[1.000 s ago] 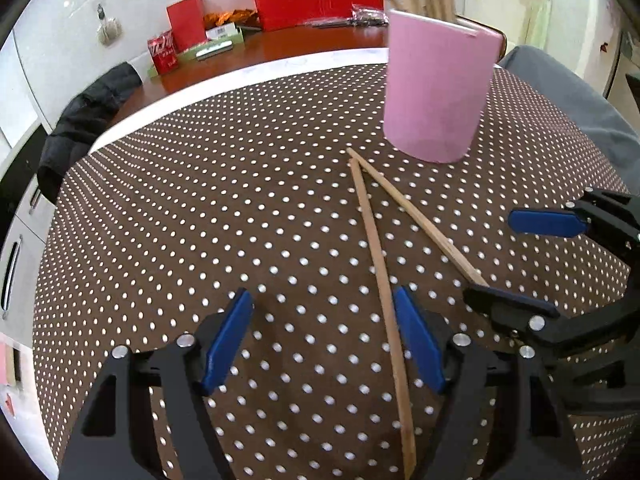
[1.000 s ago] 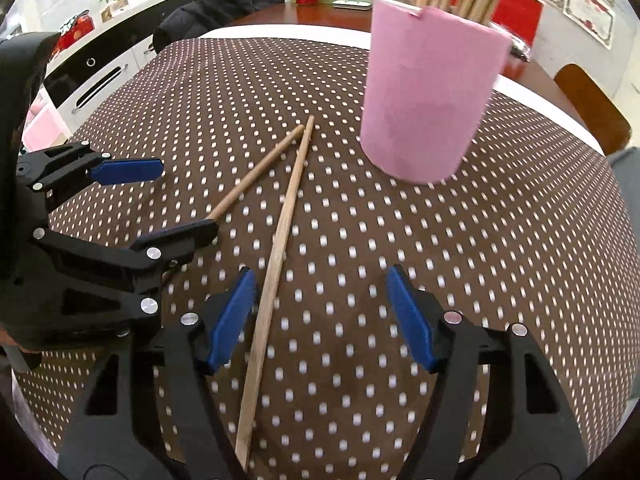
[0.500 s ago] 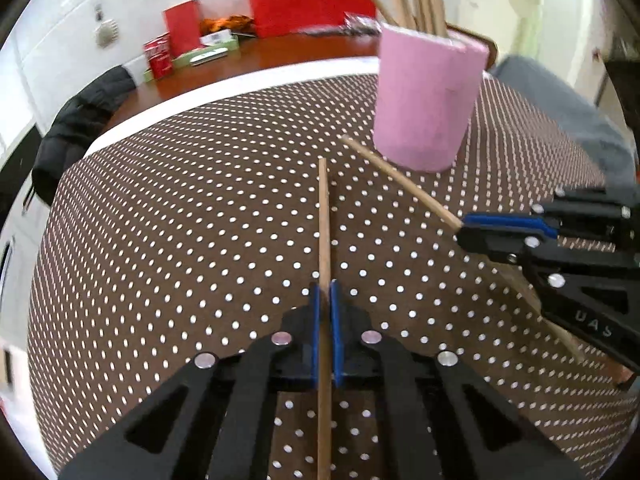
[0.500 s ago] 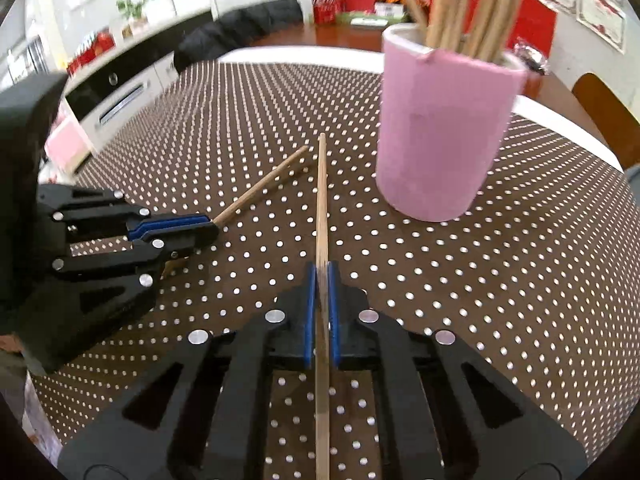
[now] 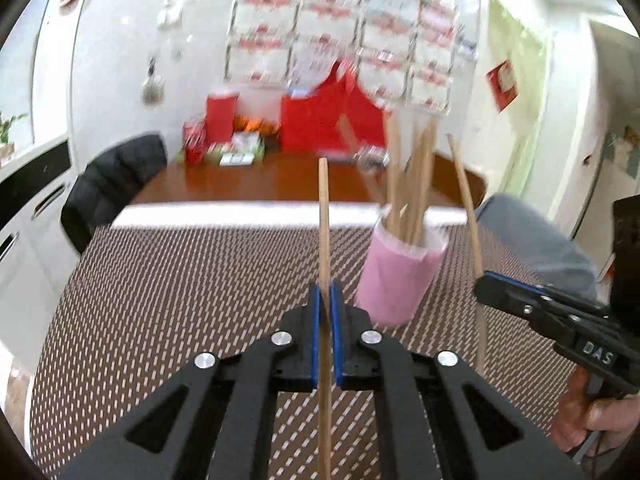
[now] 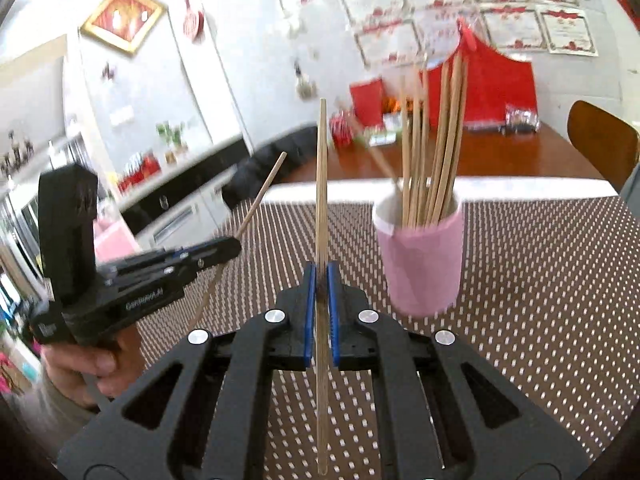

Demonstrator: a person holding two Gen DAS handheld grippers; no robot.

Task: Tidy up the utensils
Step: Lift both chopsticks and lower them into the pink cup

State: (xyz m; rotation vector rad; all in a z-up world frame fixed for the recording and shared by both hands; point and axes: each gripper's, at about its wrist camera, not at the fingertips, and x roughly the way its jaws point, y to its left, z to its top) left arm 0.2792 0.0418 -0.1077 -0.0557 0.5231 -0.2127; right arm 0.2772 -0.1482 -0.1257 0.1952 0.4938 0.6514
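Both tongs, left (image 5: 325,308) and right (image 6: 321,284), now clamp chopsticks lifted off the dotted table (image 5: 160,280), ready for the pink cup (image 6: 422,268).

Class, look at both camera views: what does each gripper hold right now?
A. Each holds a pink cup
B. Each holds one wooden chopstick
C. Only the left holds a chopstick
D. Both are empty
B: the left gripper is shut on one chopstick, and the right gripper on another chopstick.
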